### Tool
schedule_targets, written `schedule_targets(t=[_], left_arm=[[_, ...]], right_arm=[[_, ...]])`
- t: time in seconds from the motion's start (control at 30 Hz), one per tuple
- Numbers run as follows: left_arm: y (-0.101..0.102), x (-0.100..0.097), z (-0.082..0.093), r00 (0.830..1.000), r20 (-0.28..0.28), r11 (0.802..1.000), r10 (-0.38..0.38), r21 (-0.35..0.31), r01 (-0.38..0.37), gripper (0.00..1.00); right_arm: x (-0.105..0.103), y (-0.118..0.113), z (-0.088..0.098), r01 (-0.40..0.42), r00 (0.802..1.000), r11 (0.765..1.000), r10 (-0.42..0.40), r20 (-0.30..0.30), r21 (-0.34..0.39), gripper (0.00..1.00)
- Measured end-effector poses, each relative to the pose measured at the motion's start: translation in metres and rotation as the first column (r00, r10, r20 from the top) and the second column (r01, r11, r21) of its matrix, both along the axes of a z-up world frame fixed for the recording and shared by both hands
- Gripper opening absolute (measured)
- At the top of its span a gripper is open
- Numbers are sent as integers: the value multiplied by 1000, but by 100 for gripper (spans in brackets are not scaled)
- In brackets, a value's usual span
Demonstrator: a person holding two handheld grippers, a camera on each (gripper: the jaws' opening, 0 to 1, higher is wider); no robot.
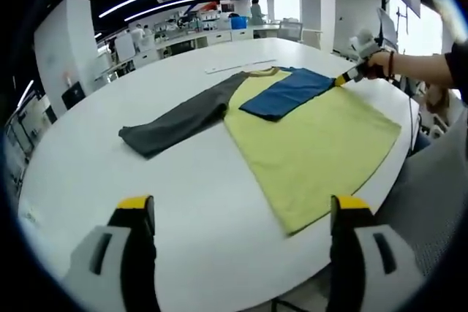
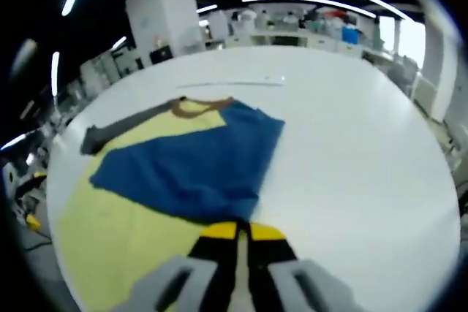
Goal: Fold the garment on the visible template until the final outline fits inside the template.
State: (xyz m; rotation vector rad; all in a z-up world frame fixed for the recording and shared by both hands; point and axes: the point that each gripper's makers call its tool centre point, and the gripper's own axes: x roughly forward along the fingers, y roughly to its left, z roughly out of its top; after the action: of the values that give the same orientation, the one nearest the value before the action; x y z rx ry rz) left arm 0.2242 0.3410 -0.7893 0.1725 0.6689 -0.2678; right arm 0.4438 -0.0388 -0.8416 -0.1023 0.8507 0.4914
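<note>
- The garment (image 1: 314, 144) lay flat on the wide white desk (image 1: 102, 173), its yellow body spread toward the near right edge of the desk as the left gripper view had it.
- One grey sleeve (image 1: 179, 122) stretched straight out to the left of the body, lying on bare desk with open white surface all round it.
- The other sleeve, blue (image 1: 289, 93), was folded in across the upper chest, its length running from the collar side down onto the yellow.
- A brown collar (image 2: 201, 104) showed at the top of the garment in the right gripper view, with the blue sleeve (image 2: 190, 162) spreading broad below it.
- The right gripper (image 2: 238, 233) had its yellow-tipped jaws pressed together, clamped on the end of the blue sleeve where it met the yellow cloth.
- In the left gripper view that same right gripper (image 1: 344, 77) sat at the far end of the blue sleeve, held by a person's hand (image 1: 380, 63) reaching in from the right.
- The left gripper (image 1: 241, 213) hung back from the work, its jaws wide apart with nothing between them, over bare desk short of the garment's lower hem.
- The lower right corner of the yellow body came close to the rounded desk edge.
- A thin pale strip (image 1: 241, 66) lay on the desk beyond the collar, well apart from the garment.
- Plenty of free desk lay to the left and beyond the garment; further off stood white pillars and cluttered workbenches.
</note>
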Motion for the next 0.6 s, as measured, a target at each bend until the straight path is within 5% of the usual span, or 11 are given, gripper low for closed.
schedule_targets(t=[0.6], left_arm=[[27, 40, 16, 997, 35, 996, 69, -52, -67, 95]], right_arm=[[6, -15, 1, -53, 999, 998, 53, -2, -18, 0]])
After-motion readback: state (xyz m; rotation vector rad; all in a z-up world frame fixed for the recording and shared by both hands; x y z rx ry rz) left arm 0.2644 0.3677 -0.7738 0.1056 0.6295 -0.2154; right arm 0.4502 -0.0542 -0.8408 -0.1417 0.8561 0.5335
